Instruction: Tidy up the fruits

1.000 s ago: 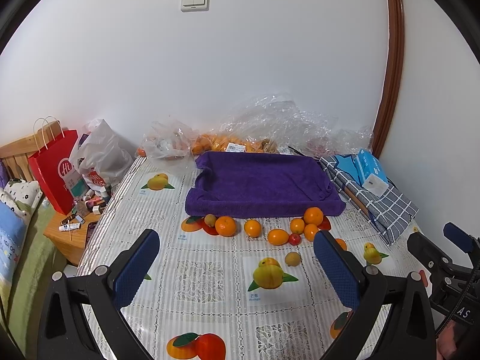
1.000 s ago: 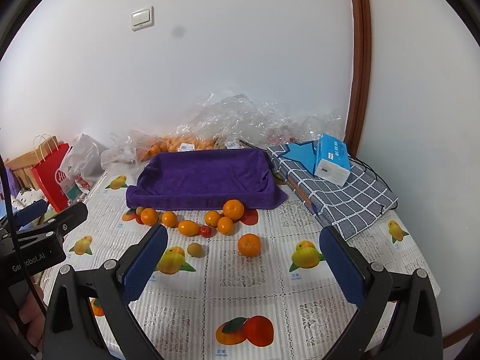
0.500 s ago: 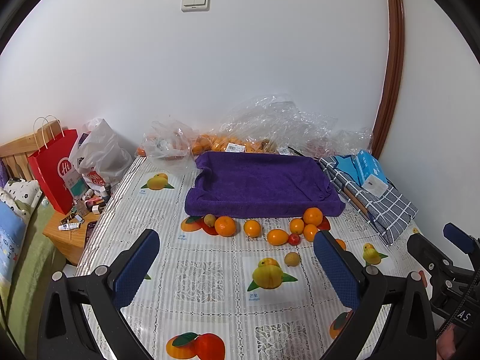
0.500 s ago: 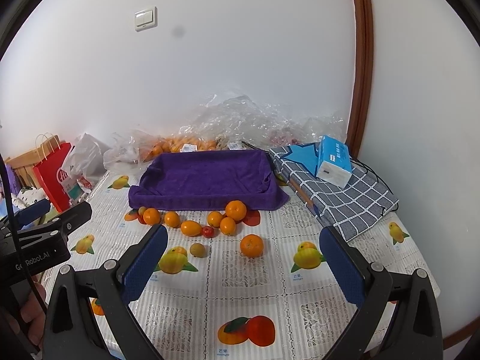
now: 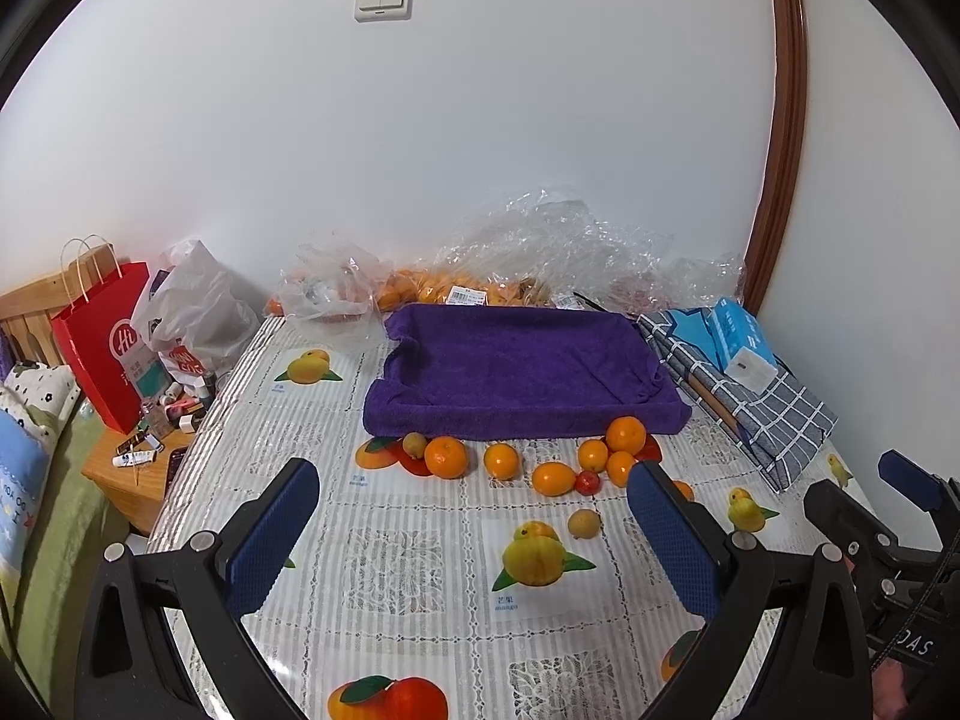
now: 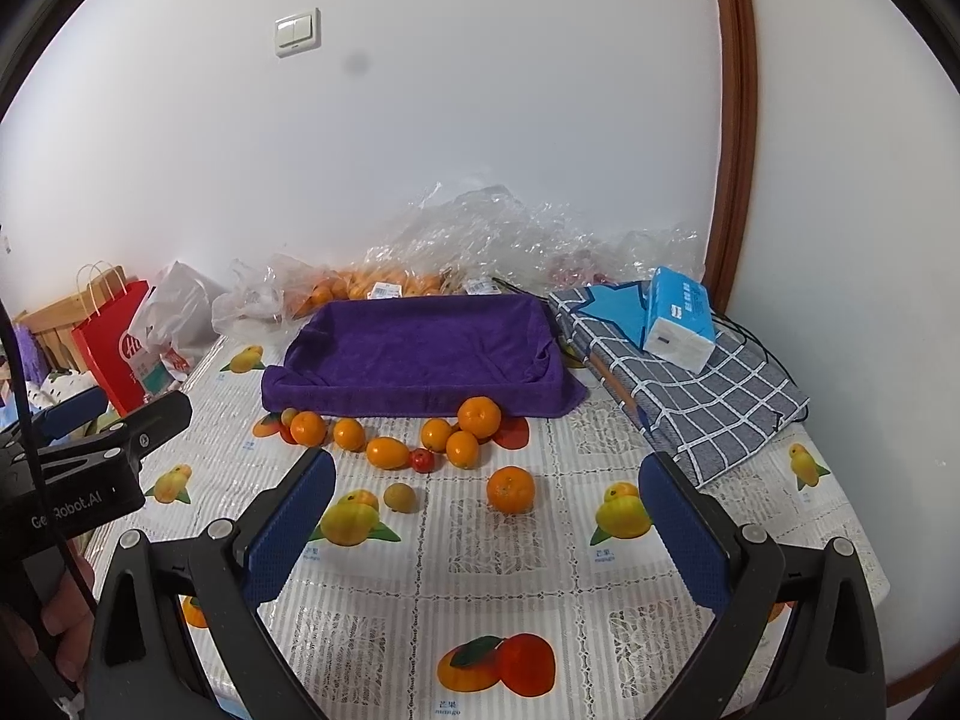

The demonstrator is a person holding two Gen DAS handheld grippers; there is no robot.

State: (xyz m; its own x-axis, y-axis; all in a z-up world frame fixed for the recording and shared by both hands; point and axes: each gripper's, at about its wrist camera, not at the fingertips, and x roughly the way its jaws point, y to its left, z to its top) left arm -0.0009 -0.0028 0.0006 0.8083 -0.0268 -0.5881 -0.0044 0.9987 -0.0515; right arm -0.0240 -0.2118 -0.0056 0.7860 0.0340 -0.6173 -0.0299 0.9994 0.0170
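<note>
Now both grippers, left (image 5: 474, 534) and right (image 6: 486, 528), are hovering wide open, empty; the right should be centering on the lone orange (image 6: 510, 488) before closing gently.

Two wrist views from the table's near edge, facing the wall, sharing the purple tray (image 5: 522, 360) (image 6: 414, 348).

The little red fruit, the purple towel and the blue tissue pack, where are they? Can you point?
Red fruit (image 6: 422, 459): right wrist view, middle of its skin.
Purple towel (image 6: 414, 342): right wrist view, flat middle.
Tissue pack (image 6: 681, 312): right wrist view, blue top face.
</note>
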